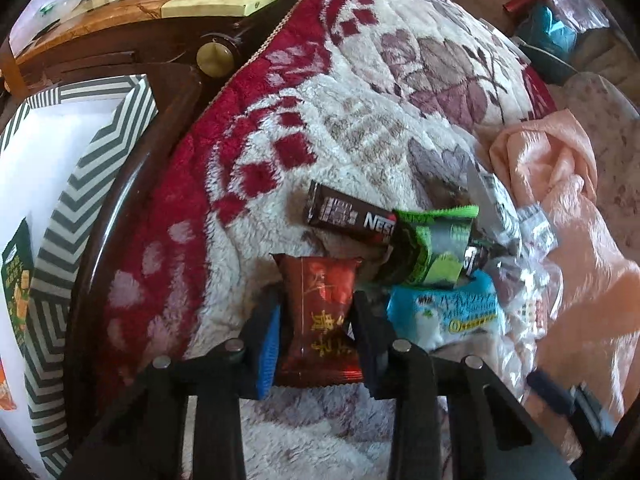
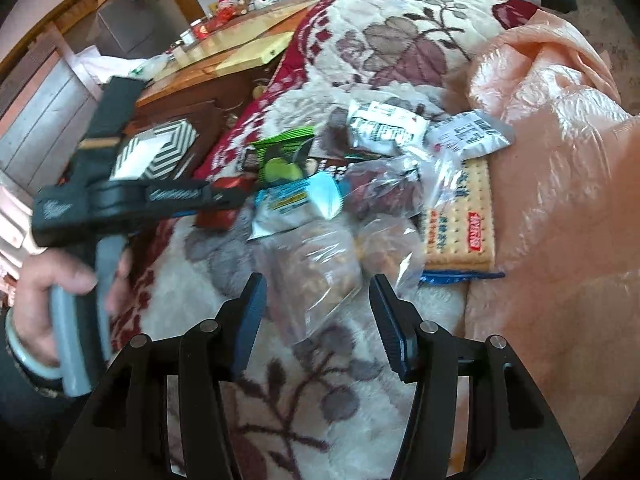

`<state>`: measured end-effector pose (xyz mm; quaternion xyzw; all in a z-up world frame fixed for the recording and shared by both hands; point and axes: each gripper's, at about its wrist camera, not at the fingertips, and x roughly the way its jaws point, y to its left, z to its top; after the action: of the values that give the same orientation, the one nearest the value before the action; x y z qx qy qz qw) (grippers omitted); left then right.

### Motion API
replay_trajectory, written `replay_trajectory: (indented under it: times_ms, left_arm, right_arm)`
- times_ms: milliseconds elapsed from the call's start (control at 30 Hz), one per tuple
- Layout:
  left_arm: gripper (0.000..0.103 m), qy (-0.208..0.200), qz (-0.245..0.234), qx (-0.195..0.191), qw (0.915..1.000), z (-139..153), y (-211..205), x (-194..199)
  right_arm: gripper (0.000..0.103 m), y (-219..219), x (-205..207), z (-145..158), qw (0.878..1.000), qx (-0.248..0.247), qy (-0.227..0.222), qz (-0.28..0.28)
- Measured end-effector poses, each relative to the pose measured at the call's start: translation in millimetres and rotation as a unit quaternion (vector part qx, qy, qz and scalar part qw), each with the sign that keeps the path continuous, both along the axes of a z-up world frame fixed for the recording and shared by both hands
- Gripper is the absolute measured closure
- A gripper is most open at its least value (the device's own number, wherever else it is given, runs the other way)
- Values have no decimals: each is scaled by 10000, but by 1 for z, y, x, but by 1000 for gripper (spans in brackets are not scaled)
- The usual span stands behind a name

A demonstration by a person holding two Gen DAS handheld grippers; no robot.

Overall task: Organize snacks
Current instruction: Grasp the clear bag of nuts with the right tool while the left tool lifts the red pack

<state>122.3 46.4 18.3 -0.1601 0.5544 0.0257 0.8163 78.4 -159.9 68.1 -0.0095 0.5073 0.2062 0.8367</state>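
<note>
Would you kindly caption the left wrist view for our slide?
Left hand-held gripper shut on a red snack packet above a floral blanket, striped box at left.

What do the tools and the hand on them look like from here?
Left tool: black angular linkage, silver pivot pins, blue ribbed pads on black fingers. Right tool: same build. In the right wrist view the left tool shows a grey handle, gripped by a bare hand with a pale bangle and dark sleeve.

Left gripper (image 1: 316, 320) jaws clamped; right gripper (image 2: 318, 320) jaws apart.
</note>
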Motion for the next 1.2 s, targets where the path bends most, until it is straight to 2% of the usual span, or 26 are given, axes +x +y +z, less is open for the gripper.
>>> replay_trajectory:
  times_ms: [100, 133, 167, 267, 433, 500, 567, 633, 733, 800, 1000, 1200]
  left_arm:
    - [67, -35, -51, 80, 9999, 0, 0, -6]
    - [67, -35, -72, 101, 9999, -1, -1, -6]
    - [67, -17, -89, 107, 9999, -3, -2, -6]
    - [67, -31, -104, 209, 9997, -4, -5, -7]
    - [65, -11, -129, 213, 9997, -5, -5, -6]
    - [65, -1, -133, 204, 9997, -6, -5, -6]
    - [65, -5, -152, 280, 9995, -6, -7, -6]
    - [66, -20, -187, 361, 9992, -5, -9, -6]
    - [68, -59, -258, 435, 9987, -3, -12, -9]
    - [68, -99, -262, 368, 9989, -1, -11, -14]
    - [68, -181, -243, 129, 9995, 9, -1, -31]
    - [68, -304, -228, 127, 9992, 21, 9, -58]
  right_arm:
    - [47, -1, 5, 3, 9994, -297, -148, -93]
    - [38, -5, 7, 3, 9995, -225, -160, -181]
    - [34, -9, 10, 2, 9994, -88, -127, -306]
    - [31, -14, 24, -9, 9983, 205, 172, -524]
    - [23, 10, 38, -27, 9991, -349, 232, 23]
    - [23, 15, 41, -29, 9989, -399, 127, 221]
    - [26, 14, 43, -34, 9989, -314, 192, 303]
    - [44, 13, 42, -41, 9985, -159, 353, 387]
    - [58, 16, 29, -38, 9979, -239, 237, 549]
    - [62, 18, 21, -31, 9979, -226, 146, 583]
    - [65, 18, -3, -11, 9980, -31, -130, 617]
    - [65, 21, -26, 4, 9973, 90, -262, 684]
